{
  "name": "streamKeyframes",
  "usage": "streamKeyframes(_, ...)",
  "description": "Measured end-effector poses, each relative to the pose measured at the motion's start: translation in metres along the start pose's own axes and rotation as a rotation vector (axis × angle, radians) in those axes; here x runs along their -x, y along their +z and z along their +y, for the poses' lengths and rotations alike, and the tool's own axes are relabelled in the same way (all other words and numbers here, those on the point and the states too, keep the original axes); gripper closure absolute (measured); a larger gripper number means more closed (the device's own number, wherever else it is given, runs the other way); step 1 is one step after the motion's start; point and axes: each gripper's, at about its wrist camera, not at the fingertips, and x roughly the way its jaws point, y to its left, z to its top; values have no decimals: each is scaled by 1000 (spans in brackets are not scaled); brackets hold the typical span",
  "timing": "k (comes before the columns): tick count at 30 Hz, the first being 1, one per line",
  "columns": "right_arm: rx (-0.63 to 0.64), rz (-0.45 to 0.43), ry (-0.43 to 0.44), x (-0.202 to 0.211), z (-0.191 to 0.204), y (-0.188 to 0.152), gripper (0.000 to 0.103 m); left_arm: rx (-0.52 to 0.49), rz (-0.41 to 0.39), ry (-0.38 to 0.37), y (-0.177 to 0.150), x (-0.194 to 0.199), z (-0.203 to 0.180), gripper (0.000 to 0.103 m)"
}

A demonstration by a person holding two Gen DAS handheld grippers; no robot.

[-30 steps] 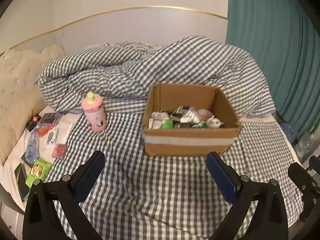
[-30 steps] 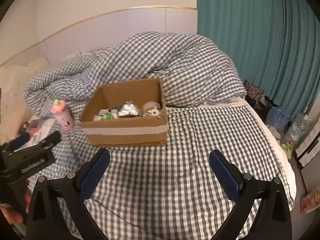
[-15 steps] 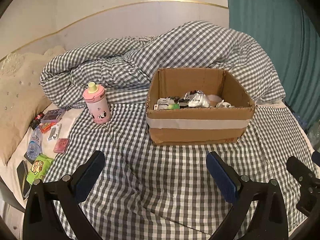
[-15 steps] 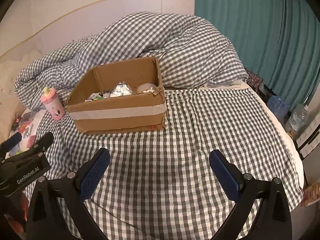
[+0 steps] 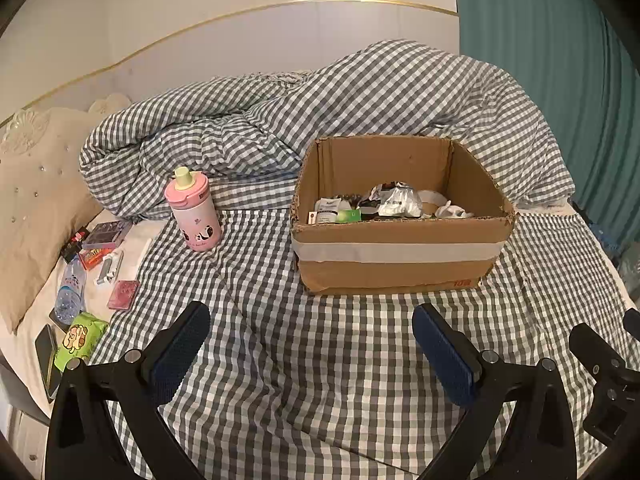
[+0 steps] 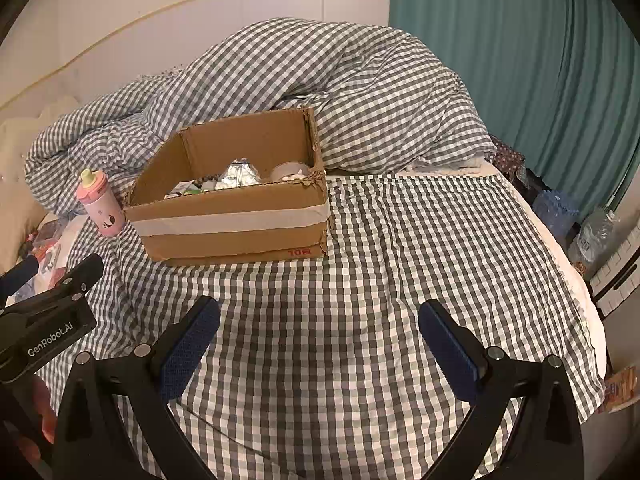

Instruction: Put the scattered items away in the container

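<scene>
Left wrist view: left gripper (image 5: 310, 344) wide open, empty
Right gripper (image 6: 318, 338): wide open, empty
Next: straddle pink bottle (image 5: 194, 210) upright, left of cardboard box (image 5: 400, 256)

We see the cardboard box (image 5: 400, 248) sitting on the bed (image 5: 320, 360), approx. centre, w/ the bunched duvet (image 5: 360, 100) right behind it. In the box: a foil packet (image 5: 400, 202), tape roll (image 5: 430, 200) to its right, small packs to its left. The sippy bottle (image 5: 194, 210) stands upright left of the box, apart from it. Further left, by the pillow (image 5: 36, 200), lie a water bottle (image 5: 72, 290), snack pack (image 5: 80, 340) nearer us, phone (image 5: 46, 354) at the bed edge. Left gripper (image 5: 312, 350) & right gripper (image 6: 318, 344) sit in front of the box, jaws wide apart w/ nothing between.
</scene>
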Motion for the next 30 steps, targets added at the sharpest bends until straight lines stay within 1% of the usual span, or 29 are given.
streamKeyframes(11, -2, 10, -14, -7, -2, 12, 3, -4, 13, -8, 8, -10, -7, 0)
streamKeyframes(19, 3, 21, -8, -20, 1, 33, 3, 12, 28, -3, 25, -24, -10, 0)
streamKeyframes(26, 0, 39, -12, -35, -2, 42, 3, 18, 36, -21, 42, -36, -15, 0)
streamKeyframes(30, -7, 51, -14, -43, -3, 44, 3, 16, 51, -18, 45, -44, -20, 0)
